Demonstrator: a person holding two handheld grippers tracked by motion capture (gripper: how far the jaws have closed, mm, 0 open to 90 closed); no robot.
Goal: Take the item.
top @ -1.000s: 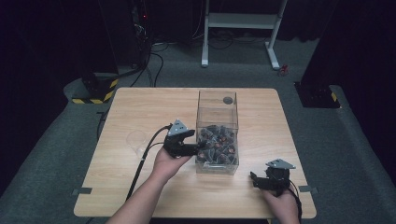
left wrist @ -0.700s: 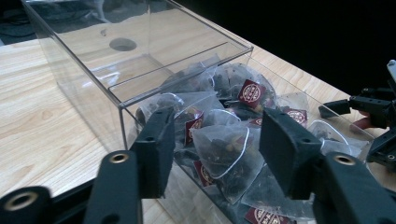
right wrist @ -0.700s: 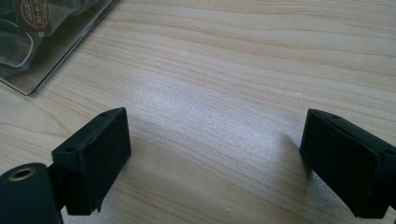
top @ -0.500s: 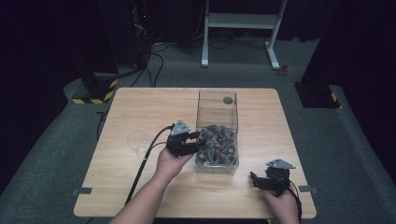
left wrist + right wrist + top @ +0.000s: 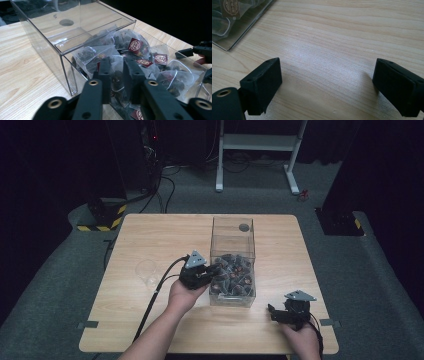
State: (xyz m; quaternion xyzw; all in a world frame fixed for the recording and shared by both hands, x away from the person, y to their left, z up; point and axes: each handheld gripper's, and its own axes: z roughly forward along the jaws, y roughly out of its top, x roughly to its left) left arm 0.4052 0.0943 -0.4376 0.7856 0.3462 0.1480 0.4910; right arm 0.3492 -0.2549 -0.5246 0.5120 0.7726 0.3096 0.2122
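Now, your left claw (image 5: 117,75) sits inside the open side of the clear acrylic box (image 5: 232,227), jaws drawn nearly together after just closing, with one pyramid tea bag (image 5: 116,78) pinched between them. That bag lies at the near edge of the heap, roughly at 6 o'clock in the left gripper view, and in the high view at about 9 o'clock of the pile, right where the claw enters.

Handling, as a judgement: the bags look very light, soft and crushable, thin mesh around loose dark leaf, and the mesh is probably slick. Take one by a corner or a fold of mesh rather than across the bulging middle. Strings and the red paper tags (image 5: 135,45) may tangle, so a neighbour could ride along when you lift. Lift slowly and watch for that.

Your right claw (image 5: 324,87) hangs over bare desk (image 5: 150,227) at about 5 o'clock of the box, jaws standing wide apart, nothing between them.

Counts: one acrylic box, with one round hole (image 5: 244,227) in its far panel. One clear plastic cup (image 5: 146,271) at 9 o'clock of the box, well apart from it. Tea bags: many, heaped and overlapping; an exact number cannot be told. Four or so red tags show in the left gripper view. Two claws, one per hand.
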